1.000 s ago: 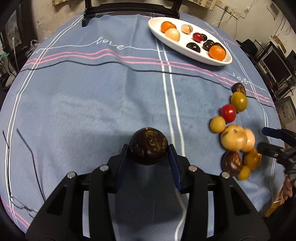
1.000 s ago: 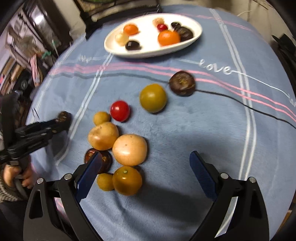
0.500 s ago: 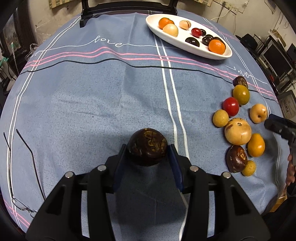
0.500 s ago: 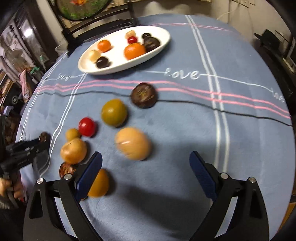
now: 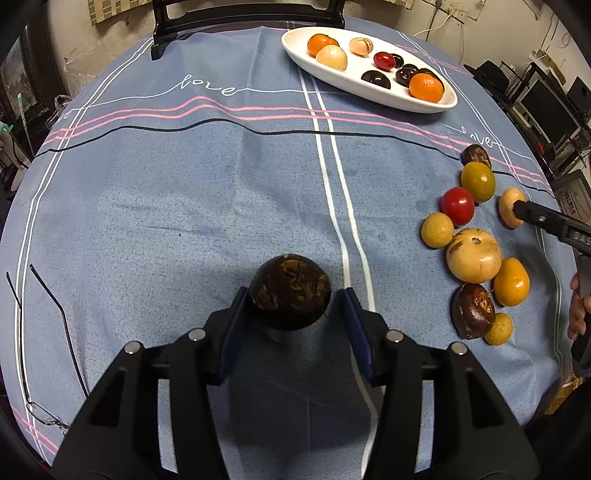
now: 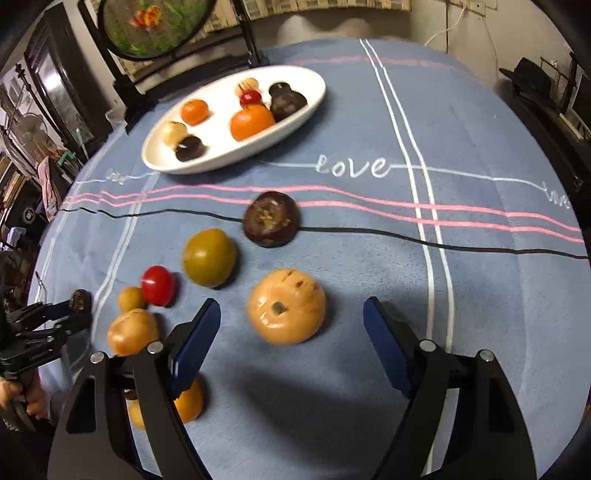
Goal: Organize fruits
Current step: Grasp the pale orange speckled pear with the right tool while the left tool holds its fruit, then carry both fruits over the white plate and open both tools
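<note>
My left gripper (image 5: 291, 306) is shut on a dark brown round fruit (image 5: 290, 291) and holds it above the blue tablecloth. My right gripper (image 6: 291, 325) is open, with a pale orange round fruit (image 6: 286, 306) lying on the cloth between its fingers, touching neither. That fruit also shows in the left wrist view (image 5: 509, 206). A white oval plate (image 5: 354, 86) with several fruits stands at the far side; it also shows in the right wrist view (image 6: 221, 155). Loose fruits lie in a cluster: a red one (image 6: 158, 285), an olive one (image 6: 209, 257), a dark one (image 6: 270, 218).
More loose fruits lie at the right in the left wrist view: a large tan one (image 5: 473, 254), an orange one (image 5: 511, 281), a dark one (image 5: 473, 311). Eyeglasses (image 5: 40, 369) lie near the cloth's left edge. A black chair (image 5: 247, 14) stands behind the table.
The right gripper has moved forward and right over the cluster, so the pale orange fruit now lies between its open fingers. The left gripper keeps its dark fruit and has barely moved.
</note>
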{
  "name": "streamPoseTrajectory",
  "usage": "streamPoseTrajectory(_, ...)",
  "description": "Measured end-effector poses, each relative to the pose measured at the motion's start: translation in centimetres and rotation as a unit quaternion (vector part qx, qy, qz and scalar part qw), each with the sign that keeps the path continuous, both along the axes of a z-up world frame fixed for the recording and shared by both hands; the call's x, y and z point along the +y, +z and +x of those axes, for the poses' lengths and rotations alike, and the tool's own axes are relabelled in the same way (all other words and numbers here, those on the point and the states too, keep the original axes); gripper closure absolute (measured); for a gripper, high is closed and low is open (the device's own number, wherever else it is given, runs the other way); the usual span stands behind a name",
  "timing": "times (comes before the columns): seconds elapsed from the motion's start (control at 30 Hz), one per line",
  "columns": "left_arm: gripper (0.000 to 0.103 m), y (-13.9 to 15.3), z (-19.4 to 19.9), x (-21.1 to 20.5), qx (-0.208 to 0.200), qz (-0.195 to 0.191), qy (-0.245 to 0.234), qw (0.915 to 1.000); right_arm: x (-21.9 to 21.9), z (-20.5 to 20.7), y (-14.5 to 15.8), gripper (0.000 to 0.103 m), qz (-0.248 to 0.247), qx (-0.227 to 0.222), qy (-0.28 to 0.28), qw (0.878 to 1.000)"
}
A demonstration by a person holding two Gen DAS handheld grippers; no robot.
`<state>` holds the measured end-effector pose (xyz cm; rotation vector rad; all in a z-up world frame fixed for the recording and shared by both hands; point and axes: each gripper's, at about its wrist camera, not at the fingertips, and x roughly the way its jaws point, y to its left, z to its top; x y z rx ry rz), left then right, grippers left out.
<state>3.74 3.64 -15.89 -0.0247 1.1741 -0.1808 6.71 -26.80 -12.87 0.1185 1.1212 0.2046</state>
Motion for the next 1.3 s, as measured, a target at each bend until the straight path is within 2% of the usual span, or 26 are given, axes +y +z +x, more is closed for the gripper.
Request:
streamPoseTrajectory(0.1,0.051,0.0,-0.1,0.0,-0.002,0.000,0.000,1.0000,0.2,0.4,-0.9,0.035,-0.012,0.005,0.008,1.000)
streamPoseTrajectory(0.17,0.051,0.0,-0.1,0.0,-0.002,0.000,0.000,1.0000,0.6,0.4,-1.0,0.048,-0.030,0.000,0.016,0.999)
streamPoseTrajectory(0.23,0.051,0.0,-0.1,0.0,-0.003,0.001,-0.001,1.0000,0.9,0.5,-1.1,0.056,-0.033,-0.002,0.026,0.999)
streamPoseTrajectory(0.37,0.051,0.0,-0.3,0.2,-0.007,-0.005,-0.002,1.0000,1.8,0.4,-1.3,0.057,-0.061,-0.009,0.044,0.997)
streamPoseTrajectory(0.4,0.051,0.0,-0.3,0.2,-0.007,-0.007,-0.001,0.9999,1.7,0.3,-1.3,0.057,-0.058,-0.008,0.043,0.997)
streamPoseTrajectory(0.47,0.059,0.1,-0.4,0.4,-0.009,-0.003,0.006,0.9999,1.2,0.1,-1.2,0.058,-0.042,-0.003,0.034,0.999)
streamPoseTrajectory(0.57,0.059,0.4,-0.6,0.8,-0.010,-0.010,0.012,0.9998,0.4,-0.8,-0.7,0.057,0.008,0.006,0.021,1.000)
streamPoseTrajectory(0.77,0.060,0.7,-0.3,0.6,-0.017,-0.011,0.015,0.9997,0.5,-2.4,-0.7,0.057,0.018,0.012,0.028,0.999)
streamPoseTrajectory(0.93,0.060,1.5,1.0,-1.2,-0.022,-0.020,-0.013,0.9995,0.3,-2.7,-0.7,0.057,0.012,0.012,0.035,0.999)
streamPoseTrajectory(1.07,0.059,2.7,3.9,-3.2,-0.034,-0.027,-0.038,0.9983,0.4,-1.9,0.3,0.057,0.011,0.003,0.038,0.999)
streamPoseTrajectory(1.3,0.059,5.5,11.5,-6.1,-0.069,-0.034,-0.063,0.9951,1.8,3.4,3.5,0.057,0.026,-0.036,0.044,0.998)
